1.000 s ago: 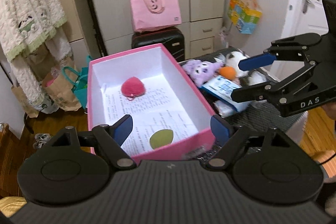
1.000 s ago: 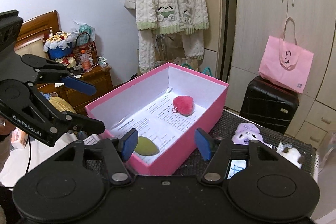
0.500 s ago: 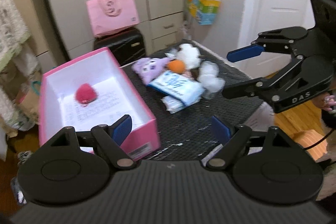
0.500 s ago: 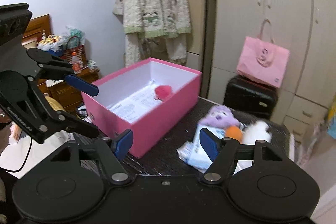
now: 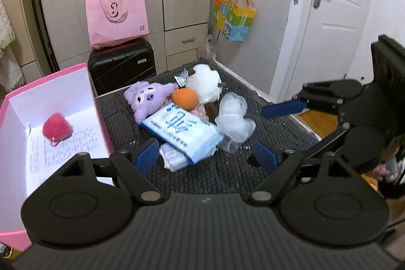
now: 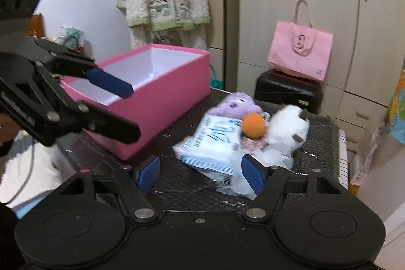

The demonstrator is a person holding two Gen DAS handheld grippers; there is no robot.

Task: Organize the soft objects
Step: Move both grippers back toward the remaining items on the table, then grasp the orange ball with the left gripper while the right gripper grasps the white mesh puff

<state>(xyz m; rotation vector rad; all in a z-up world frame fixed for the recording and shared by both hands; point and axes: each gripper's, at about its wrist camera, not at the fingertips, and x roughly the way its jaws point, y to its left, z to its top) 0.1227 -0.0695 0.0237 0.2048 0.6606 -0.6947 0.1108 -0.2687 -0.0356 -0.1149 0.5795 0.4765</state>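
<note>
1. On the dark woven tabletop point(image 5: 265, 123), just right of the pink box point(image 5: 100, 118), the soft things lie in one heap: a purple plush point(image 5: 148, 96), an orange ball point(image 5: 184, 98), a white fluffy toy point(image 5: 205, 82), a flat blue-and-white tissue pack point(image 5: 182, 129), a smaller packet point(image 5: 174, 157) tucked under it, and a clear crinkled bag point(image 5: 234, 123).
2. A red pompom point(image 5: 57, 128) already sits on the printed paper inside the box.
3. Left tongs point(image 5: 205, 156) stand wide with nothing between the blue pads, nosed toward the tissue pack's near corner.
4. Right tongs point(image 6: 200, 172) have just been opening and are wide too, empty, with the pack and the crinkled bag just ahead of them.
5. Handling, as I judge it: everything here looks light and yielding. The plush toys should squash under the pads, so a bite across the body beats a pinch on an ear or tuft.
6. The tissue pack's film is probably slick; taking it across the short edge, pads flat on both faces, seems safest.
7. The ball may roll or squirt out, so it wants a centred grip.
8. The thin bag would crumple, so gather a fold of it.
9. Lifting the pack first would likely disturb the ball and toys leaning against it.
</note>
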